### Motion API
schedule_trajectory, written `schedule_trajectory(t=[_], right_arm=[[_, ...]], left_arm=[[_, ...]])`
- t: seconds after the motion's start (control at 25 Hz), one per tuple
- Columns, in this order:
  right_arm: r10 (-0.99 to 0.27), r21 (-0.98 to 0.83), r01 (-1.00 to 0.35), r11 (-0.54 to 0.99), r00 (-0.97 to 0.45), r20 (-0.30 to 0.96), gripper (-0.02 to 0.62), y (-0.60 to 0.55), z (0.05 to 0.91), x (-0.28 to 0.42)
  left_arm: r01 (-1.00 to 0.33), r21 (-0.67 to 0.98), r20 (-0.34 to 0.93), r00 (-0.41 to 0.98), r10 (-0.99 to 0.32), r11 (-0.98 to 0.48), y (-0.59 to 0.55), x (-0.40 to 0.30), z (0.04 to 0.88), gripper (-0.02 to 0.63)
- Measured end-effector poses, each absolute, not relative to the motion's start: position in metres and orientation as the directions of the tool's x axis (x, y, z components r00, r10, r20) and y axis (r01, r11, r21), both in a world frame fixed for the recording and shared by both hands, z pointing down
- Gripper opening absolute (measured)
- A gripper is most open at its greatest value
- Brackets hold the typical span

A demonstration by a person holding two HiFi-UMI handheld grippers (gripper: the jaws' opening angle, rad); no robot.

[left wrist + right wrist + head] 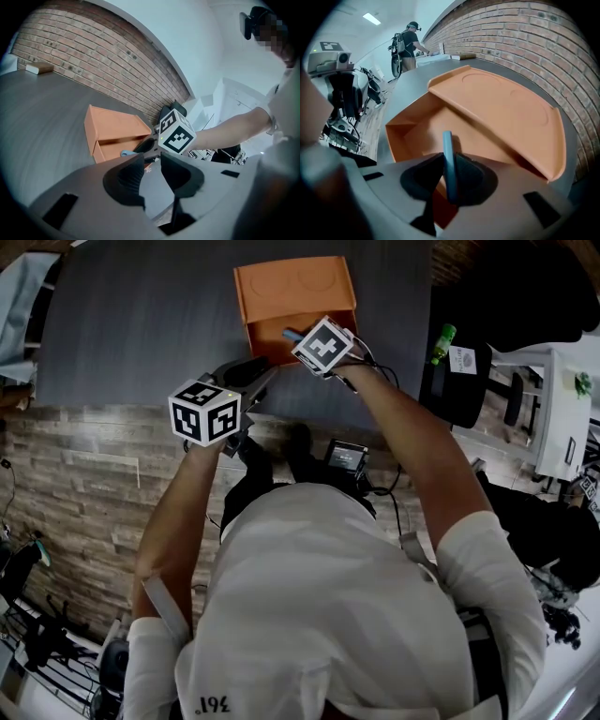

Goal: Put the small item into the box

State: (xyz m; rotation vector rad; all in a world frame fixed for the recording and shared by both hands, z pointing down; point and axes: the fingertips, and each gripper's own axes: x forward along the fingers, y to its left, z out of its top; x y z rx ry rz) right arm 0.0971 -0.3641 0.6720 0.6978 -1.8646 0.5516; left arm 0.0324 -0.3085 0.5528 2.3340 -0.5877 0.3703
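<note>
Gaping apart with nothing between them, the left tongs wait at left, just short of the orange cardboard box on the dark table. Centre: the box lies open, with its lid flap folded back on the far side, so nothing bars the compartment. Right: the right tongs, the nearer pair, are clamped on the small blue item. It is a thin flat piece held on edge. Its long axis runs along the tongs, past their tips and steeply down into the open compartment. The coming move probably needs only a release. Whether the item's end touches the box floor cannot be told.
</note>
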Motion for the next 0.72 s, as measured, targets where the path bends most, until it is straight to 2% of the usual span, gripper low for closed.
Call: schedule_trajectory(t=[0.72], right_arm=[[-0.232, -0.072, -0.725, 0.685, -0.311, 0.922, 0.143, -0.371, 0.672, 0.108]], left_arm=[[-0.500, 0.564, 0.401, 0.861, -0.312, -0.657, -0.305, 0.034, 0.550, 0.117]])
